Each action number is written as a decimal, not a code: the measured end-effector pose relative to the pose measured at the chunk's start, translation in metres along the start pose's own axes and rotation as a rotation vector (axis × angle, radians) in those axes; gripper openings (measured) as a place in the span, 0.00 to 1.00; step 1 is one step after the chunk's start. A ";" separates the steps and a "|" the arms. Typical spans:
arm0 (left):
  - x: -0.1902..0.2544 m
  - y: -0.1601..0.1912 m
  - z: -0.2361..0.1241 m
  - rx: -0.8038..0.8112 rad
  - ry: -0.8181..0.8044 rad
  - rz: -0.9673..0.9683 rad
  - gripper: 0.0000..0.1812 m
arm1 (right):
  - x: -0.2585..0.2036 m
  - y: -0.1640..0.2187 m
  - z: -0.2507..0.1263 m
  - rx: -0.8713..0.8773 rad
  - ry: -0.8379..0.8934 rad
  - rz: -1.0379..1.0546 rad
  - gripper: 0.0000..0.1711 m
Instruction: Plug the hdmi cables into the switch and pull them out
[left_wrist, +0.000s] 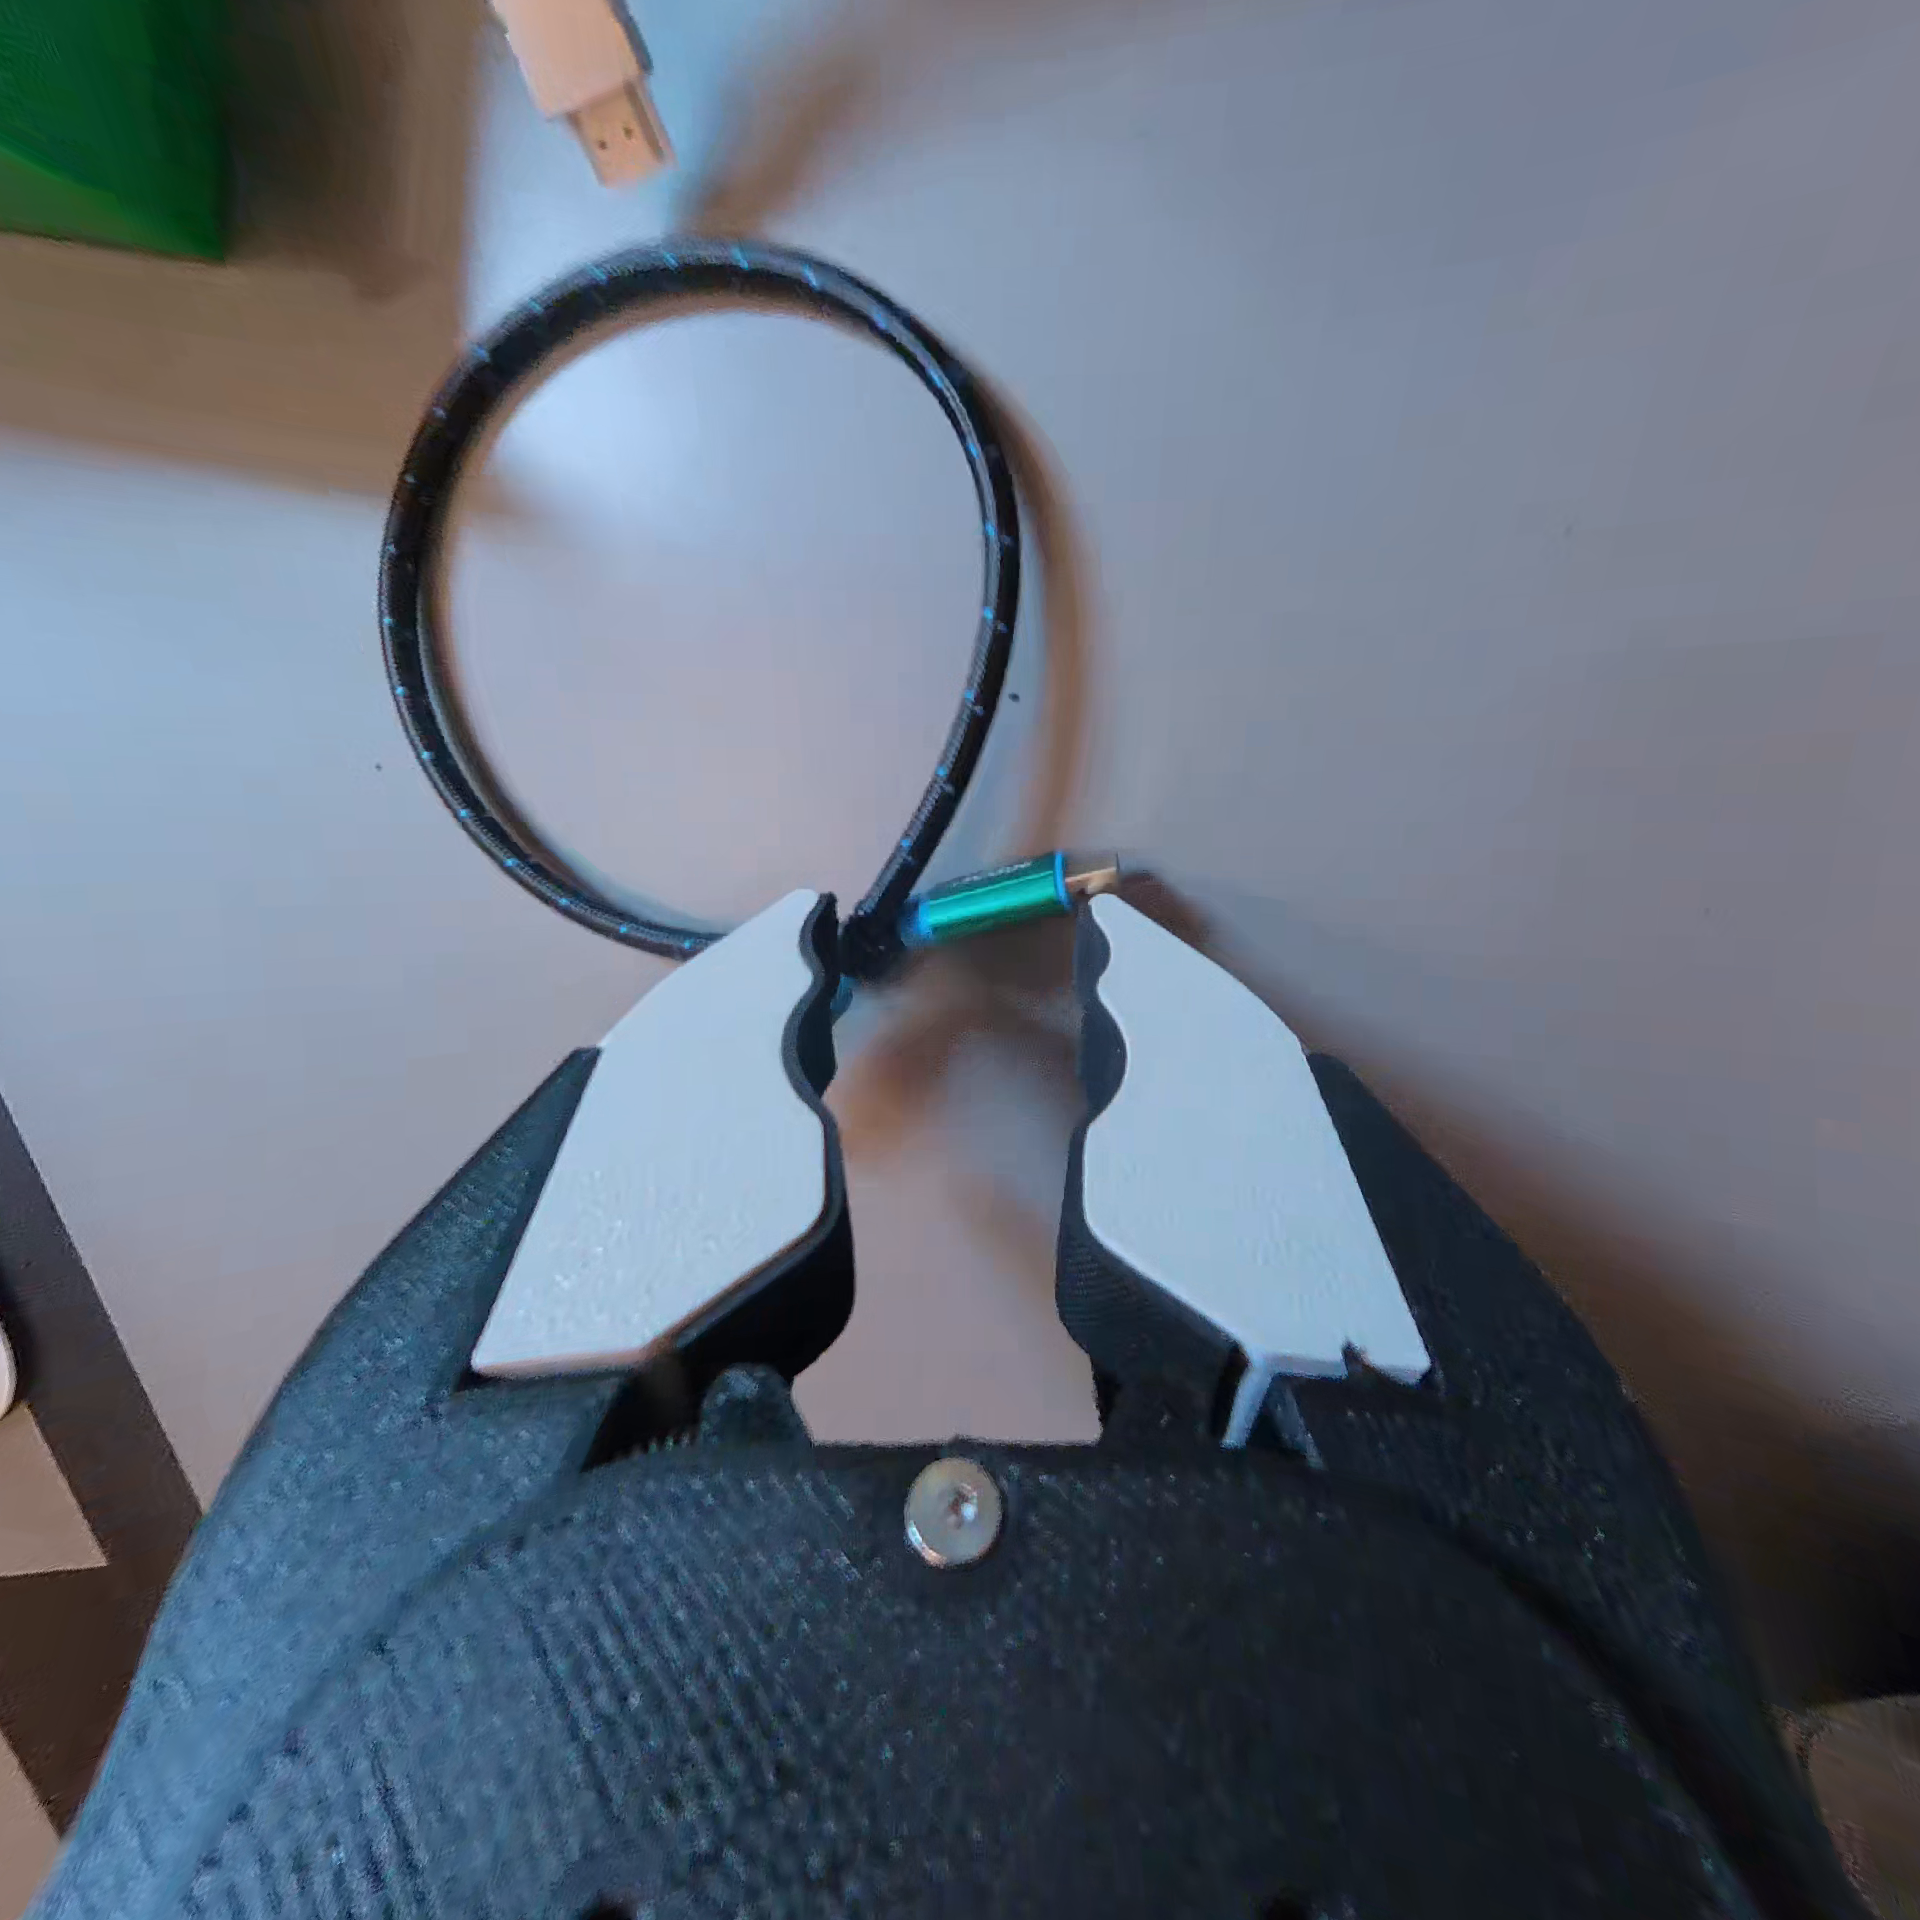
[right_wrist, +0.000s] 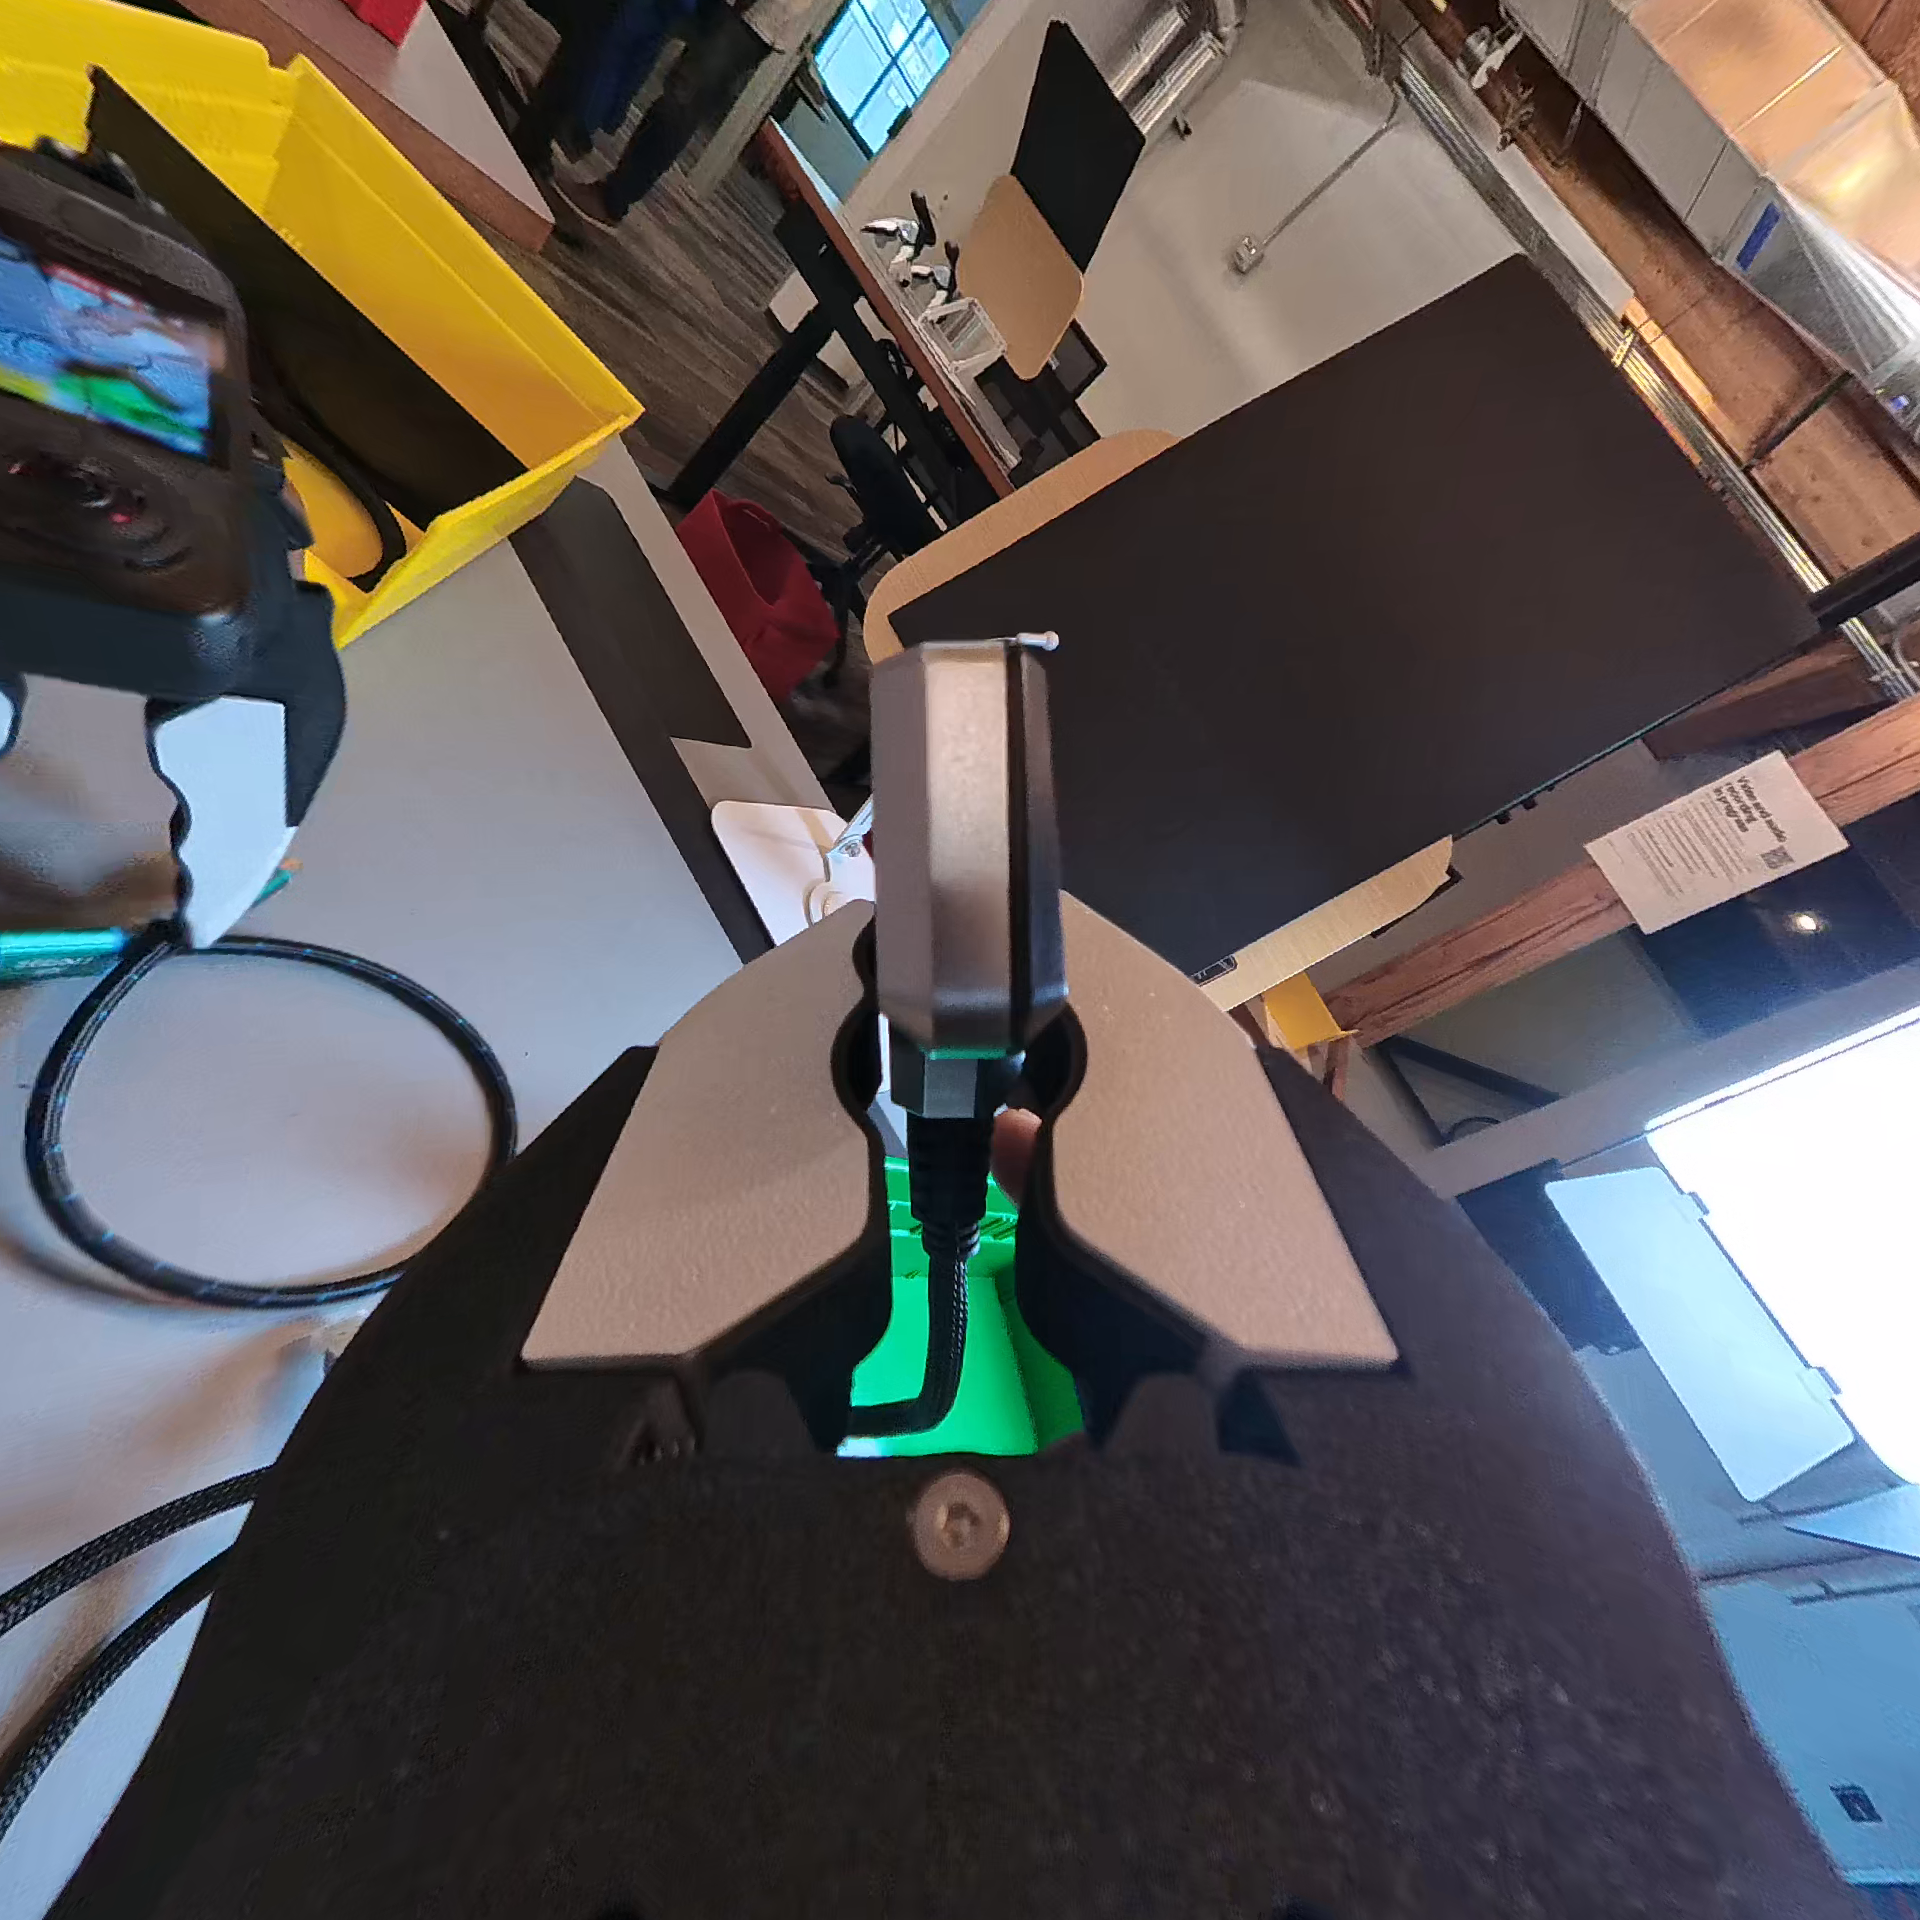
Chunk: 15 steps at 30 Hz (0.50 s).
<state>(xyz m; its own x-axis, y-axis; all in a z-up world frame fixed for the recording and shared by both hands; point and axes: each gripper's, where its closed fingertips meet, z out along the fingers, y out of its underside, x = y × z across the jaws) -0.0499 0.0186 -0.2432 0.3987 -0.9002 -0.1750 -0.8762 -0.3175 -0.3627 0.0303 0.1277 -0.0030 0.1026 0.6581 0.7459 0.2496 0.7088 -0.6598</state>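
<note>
Fingers of the left hand-held gripper (left_wrist: 951, 914) stand spread apart above the pale counter (left_wrist: 1455, 520), gripping nothing. Just past their tips lies a black braided HDMI cable (left_wrist: 416, 582) with blue flecks, curled into a loop on the counter; its green metal plug (left_wrist: 987, 902) lies across the gap between the fingertips, and the cable crosses itself right by the left fingertip. A beige plug (left_wrist: 597, 94) lies near the top edge, beside a green box (left_wrist: 104, 125).

The right hand-held gripper (right_wrist: 961, 956) is clenched on the switch (right_wrist: 961, 842), a dark grey flat box held upright and clear of the counter. A black braided lead (right_wrist: 951, 1226) leaves its lower end between the fingers. Far left, the left hand-held gripper hovers over the looped cable, with a yellow bin (right_wrist: 416, 281) behind it.
</note>
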 end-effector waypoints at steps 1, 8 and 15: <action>0.003 0.003 0.002 -0.025 0.008 0.016 0.26 | 0.000 0.001 0.000 -0.002 -0.002 0.002 0.14; -0.002 -0.002 0.013 -0.062 -0.028 0.054 0.23 | -0.004 0.006 0.005 -0.013 -0.020 0.006 0.14; -0.011 0.035 0.000 -0.364 -0.106 -0.289 0.22 | -0.001 0.013 0.005 -0.049 -0.012 0.018 0.14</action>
<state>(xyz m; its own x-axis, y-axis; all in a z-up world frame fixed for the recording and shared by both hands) -0.0844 0.0172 -0.2538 0.6486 -0.7304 -0.2139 -0.7559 -0.6511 -0.0690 0.0286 0.1370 -0.0128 0.0961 0.6736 0.7328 0.2943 0.6841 -0.6674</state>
